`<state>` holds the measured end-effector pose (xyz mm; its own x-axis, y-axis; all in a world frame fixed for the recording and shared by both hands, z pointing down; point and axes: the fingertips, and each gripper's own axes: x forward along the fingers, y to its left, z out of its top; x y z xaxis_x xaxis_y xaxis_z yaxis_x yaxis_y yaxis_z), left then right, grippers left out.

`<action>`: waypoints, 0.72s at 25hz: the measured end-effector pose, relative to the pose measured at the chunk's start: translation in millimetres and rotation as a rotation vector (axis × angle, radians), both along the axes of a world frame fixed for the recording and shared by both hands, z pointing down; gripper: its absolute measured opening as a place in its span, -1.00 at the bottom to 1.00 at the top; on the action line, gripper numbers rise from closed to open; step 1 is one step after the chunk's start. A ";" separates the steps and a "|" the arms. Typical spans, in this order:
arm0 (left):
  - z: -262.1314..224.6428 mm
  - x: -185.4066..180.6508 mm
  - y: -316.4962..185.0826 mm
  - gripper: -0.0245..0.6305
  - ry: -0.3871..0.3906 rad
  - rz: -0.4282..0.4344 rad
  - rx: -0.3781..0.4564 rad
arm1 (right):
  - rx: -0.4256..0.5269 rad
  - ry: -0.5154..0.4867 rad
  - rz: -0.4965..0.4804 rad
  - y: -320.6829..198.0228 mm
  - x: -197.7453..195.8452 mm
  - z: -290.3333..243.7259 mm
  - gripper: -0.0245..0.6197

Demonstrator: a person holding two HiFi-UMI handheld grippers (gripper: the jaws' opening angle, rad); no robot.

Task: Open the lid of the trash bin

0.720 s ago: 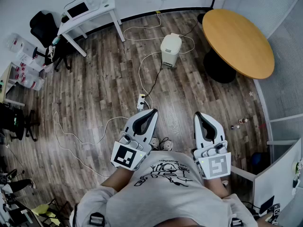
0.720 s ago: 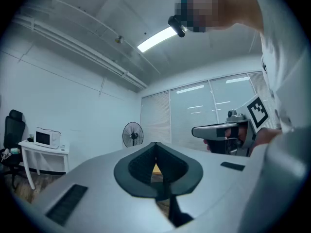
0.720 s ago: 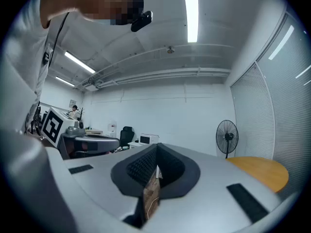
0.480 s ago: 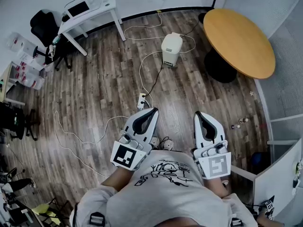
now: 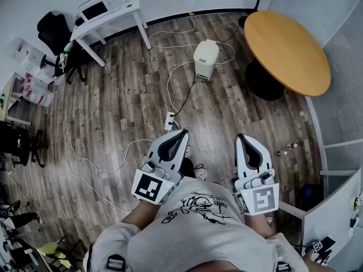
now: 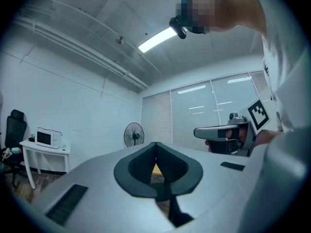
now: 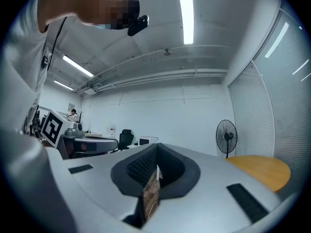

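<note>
The white trash bin [image 5: 205, 58] stands on the wood floor far ahead of me, its lid down, a cable running past its base. Both grippers are held close to my body, well short of the bin. My left gripper [image 5: 182, 134] points toward it with jaws shut and nothing between them; in the left gripper view [image 6: 155, 144] the tips meet. My right gripper [image 5: 241, 137] is likewise shut and empty, its tips together in the right gripper view [image 7: 157, 147]. The bin is not visible in either gripper view.
A round wooden table [image 5: 286, 41] stands right of the bin. A white desk [image 5: 108, 13] with a microwave and a black chair [image 5: 54, 30] are at the back left. Cables [image 5: 178, 89] and a power strip [image 5: 169, 120] lie on the floor between me and the bin.
My right gripper has drifted slightly right and down. The left gripper and the bin have hardly moved.
</note>
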<state>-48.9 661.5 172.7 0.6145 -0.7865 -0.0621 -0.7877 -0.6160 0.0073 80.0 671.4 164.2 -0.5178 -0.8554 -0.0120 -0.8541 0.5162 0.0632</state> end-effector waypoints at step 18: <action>-3.4 4.2 -89.5 -0.88 0.008 0.030 0.004 | -0.014 0.019 0.003 -83.0 -3.2 1.7 -0.90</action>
